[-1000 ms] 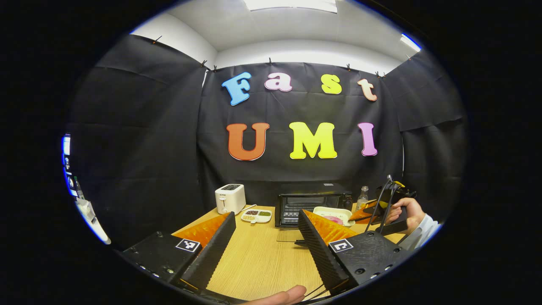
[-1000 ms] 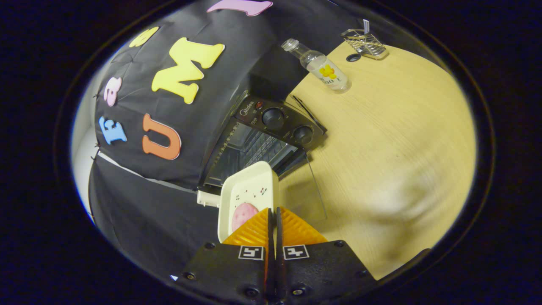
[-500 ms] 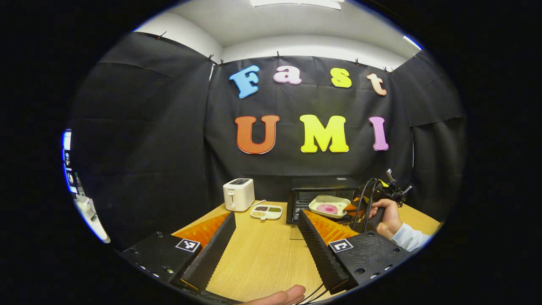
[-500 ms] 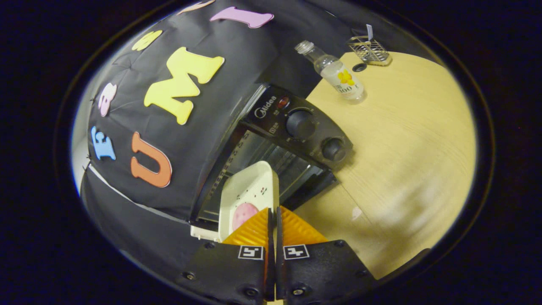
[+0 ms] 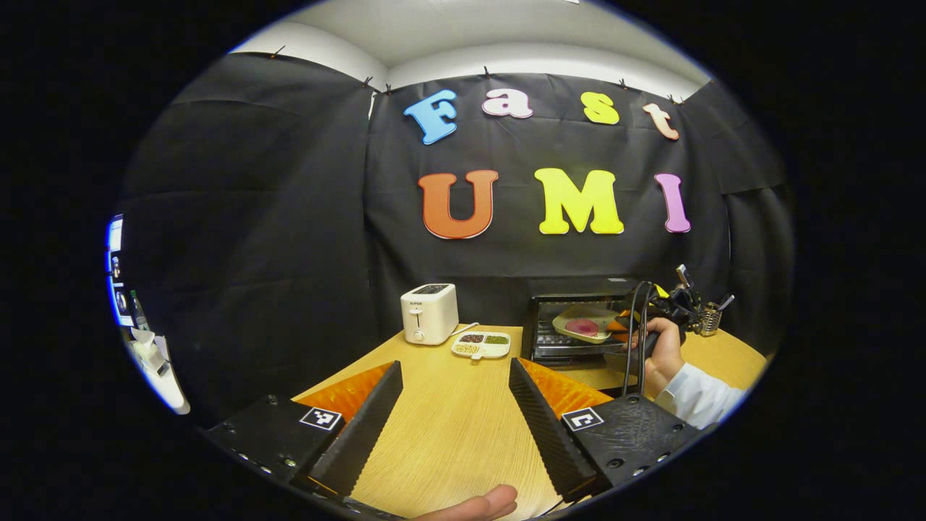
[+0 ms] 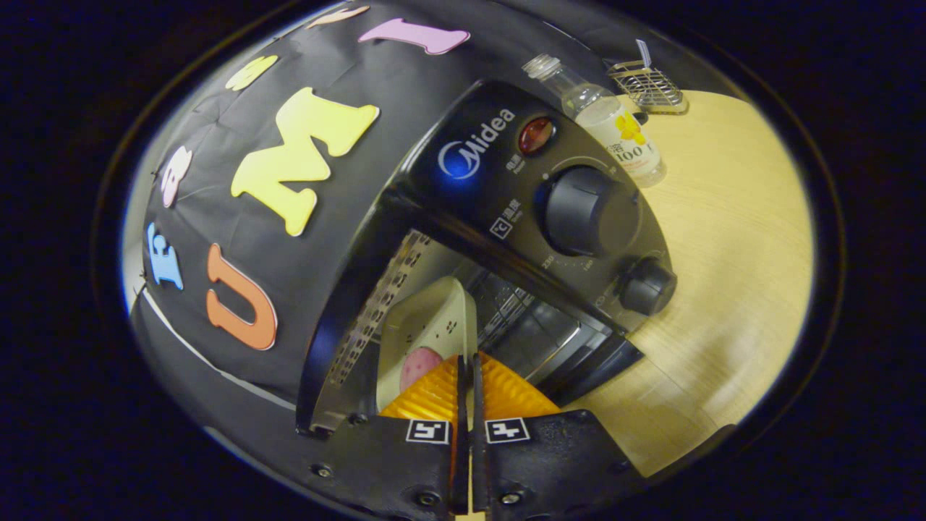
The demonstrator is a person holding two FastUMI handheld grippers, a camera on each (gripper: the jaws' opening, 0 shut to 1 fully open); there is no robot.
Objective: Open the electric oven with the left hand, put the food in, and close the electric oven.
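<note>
Two of three steps look nearly done: the black electric oven (image 6: 506, 217) stands open at frame centre and the right tongs (image 6: 466, 383), clamped on the cream rectangular tray (image 6: 427, 325) of pink food, reach inside (closing remains), while the left tongs (image 5: 452, 405) hang wide apart, empty, above the wooden desk (image 5: 448, 434).

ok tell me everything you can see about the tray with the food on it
The tray is a cream, shallow rectangular dish with rounded corners and small dark specks printed inside; it looks like plastic or ceramic. A round pink slice of food lies on it. The right tool is shut on its near rim, holding it tilted in the right gripper view. Its far end is inside the open oven mouth. In the left gripper view it sits roughly level in the opening.
</note>
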